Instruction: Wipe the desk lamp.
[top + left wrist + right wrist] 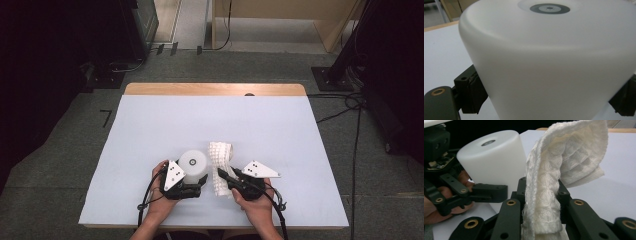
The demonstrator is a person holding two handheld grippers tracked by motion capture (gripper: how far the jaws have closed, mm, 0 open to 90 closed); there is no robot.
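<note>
Fingers of the right gripper (541,202) pinch the cloth (564,167); left fingers (471,92) squeeze the white tub (193,162), standing just left of the cloth.

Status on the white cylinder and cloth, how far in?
Done: both grasps look made. The left hand-held gripper clamps the white cylinder upright on the table; the right hand-held gripper is shut on the folded white cloth. In hand: cloth held up beside the cylinder, with a gap between them. Left: probably bringing cloth onto the cylinder; no contact yet.
</note>
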